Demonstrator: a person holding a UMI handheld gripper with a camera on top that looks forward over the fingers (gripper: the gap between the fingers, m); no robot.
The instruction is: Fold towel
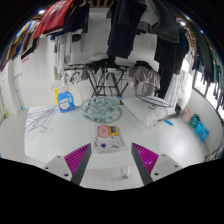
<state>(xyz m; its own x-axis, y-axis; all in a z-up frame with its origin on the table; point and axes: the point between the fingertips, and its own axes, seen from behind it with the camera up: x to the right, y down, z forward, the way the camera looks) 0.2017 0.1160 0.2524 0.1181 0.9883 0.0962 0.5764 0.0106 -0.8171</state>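
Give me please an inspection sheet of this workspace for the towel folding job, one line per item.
Surface: white table, largely bare near the fingers.
Job's things: small folded patterned cloth, likely the towel, just ahead of the fingers, not held.
Clutter: blue bottle, wire rack, blue items further back.
Grippers: gripper open, nothing between the fingers.
Cables: nothing seen.
Surroundings: dark clothes hanging behind the table.

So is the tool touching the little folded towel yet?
Apart. The gripper view shows bare white surface between the open tool and the folded towel lying just ahead of its fingers.
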